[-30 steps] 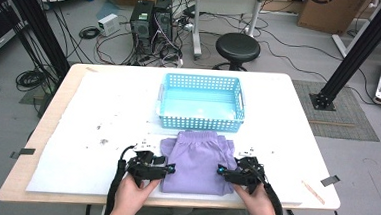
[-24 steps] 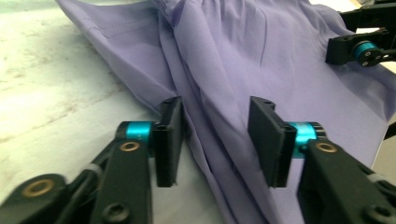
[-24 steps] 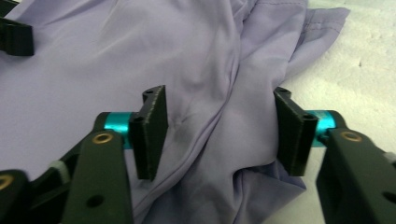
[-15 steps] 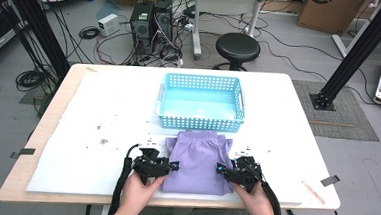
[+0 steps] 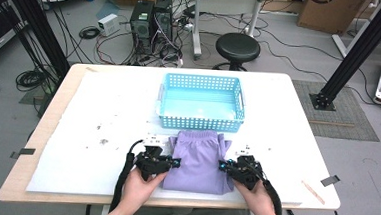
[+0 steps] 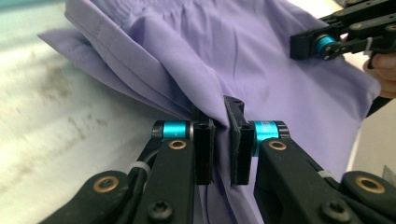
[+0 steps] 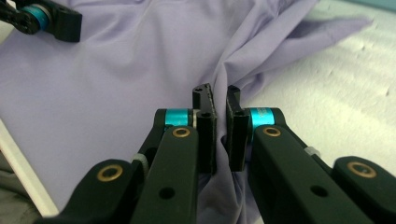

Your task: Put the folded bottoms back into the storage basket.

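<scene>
The purple shorts (image 5: 198,160) lie flat on the white table cover (image 5: 102,127) at the near edge, right in front of you, waistband toward the basket. Since a second ago your two grippers have gone from spread wide at the garment's sides to pinched on it: the left gripper (image 6: 219,135) has just been closing and now clamps a fold of the cloth's left edge between its pads — you can see the fabric bunched up into the gap. The right gripper (image 7: 222,135) has just been closing too, and it grips the right edge the same way, with a ridge of cloth pulled up between the pads. From above, the left gripper (image 5: 157,161) sits at 9 o'clock of the shorts and the right gripper (image 5: 240,169) at 3 o'clock.

That likely means you have finished taking hold and the garment is ready to be lifted or folded; it has not left the table yet.

The blue basket (image 5: 200,122) stands just beyond the shorts at 12 o'clock, its near wall almost touching the waistband — and it is empty, only its pale bottom showing. If it is the destination, you have a short carry straight ahead.
</scene>
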### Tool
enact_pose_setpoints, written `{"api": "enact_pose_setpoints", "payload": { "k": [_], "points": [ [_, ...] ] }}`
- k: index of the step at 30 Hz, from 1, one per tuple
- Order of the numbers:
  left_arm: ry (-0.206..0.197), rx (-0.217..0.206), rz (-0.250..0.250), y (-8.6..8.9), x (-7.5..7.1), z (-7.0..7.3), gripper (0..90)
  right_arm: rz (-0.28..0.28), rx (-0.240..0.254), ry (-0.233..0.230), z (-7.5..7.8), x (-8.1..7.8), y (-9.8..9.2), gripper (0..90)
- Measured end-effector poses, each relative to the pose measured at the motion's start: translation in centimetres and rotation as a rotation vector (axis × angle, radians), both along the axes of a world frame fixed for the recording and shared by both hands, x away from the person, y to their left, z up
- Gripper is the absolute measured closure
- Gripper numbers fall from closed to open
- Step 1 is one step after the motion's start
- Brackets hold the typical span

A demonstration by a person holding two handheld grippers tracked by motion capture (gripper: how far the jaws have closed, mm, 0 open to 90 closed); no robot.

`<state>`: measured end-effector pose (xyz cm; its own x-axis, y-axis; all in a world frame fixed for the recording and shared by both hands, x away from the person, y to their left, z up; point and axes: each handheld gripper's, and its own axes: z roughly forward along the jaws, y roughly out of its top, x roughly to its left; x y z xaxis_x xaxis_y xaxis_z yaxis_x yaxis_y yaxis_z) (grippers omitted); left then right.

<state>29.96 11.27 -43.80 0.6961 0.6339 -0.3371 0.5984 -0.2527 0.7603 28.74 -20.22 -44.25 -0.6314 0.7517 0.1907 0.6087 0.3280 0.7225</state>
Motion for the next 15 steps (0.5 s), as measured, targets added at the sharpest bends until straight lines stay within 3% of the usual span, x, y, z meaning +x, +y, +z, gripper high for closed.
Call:
{"api": "enact_pose_setpoints", "payload": {
  "k": [6,15],
  "points": [
    [-0.046,-0.016,-0.019,0.4,-0.3,1.9,83.0,0.008,0.025,-0.041,1.4,-0.2,-0.3,86.8],
    [-0.105,-0.044,-0.036,0.8,-0.6,4.8,83.1,0.026,0.088,-0.113,4.8,-0.7,-0.7,86.8]
  ]
}}
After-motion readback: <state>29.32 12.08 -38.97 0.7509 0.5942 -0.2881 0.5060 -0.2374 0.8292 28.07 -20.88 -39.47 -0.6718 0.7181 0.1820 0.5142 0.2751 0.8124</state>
